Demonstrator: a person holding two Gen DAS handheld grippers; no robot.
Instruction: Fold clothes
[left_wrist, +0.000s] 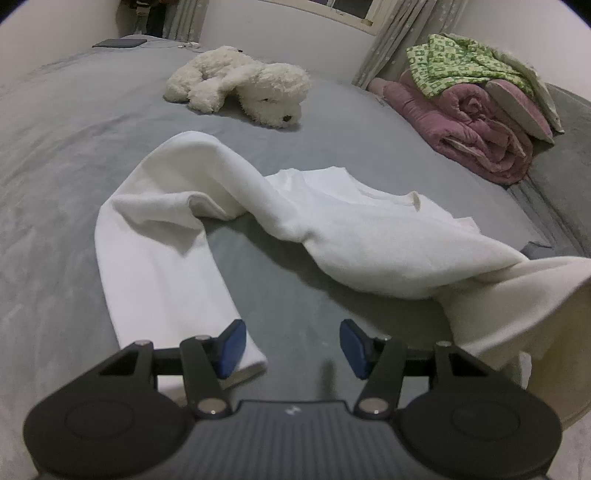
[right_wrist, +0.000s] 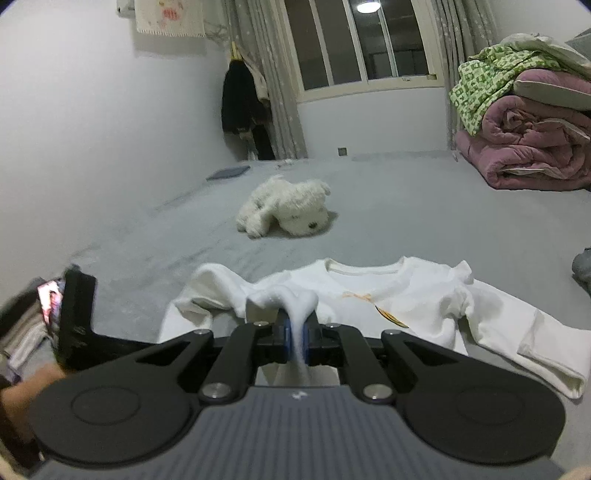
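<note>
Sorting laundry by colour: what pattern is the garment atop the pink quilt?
Green-and-white print garment, clearest in the left wrist view.

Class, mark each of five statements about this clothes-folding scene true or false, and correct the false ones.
1. The right tongs are shut on a bunch of the white long-sleeved shirt. True.
2. The left tongs grip a sleeve cuff. False: they are open, with the cuff beside one pad.
3. A white plush dog lies on the grey bed beyond the shirt. True.
4. The shirt lies flat and smooth. False: it is rumpled, with one sleeve bent over.
5. The green patterned garment lies under the pink quilt. False: it lies on top.
</note>
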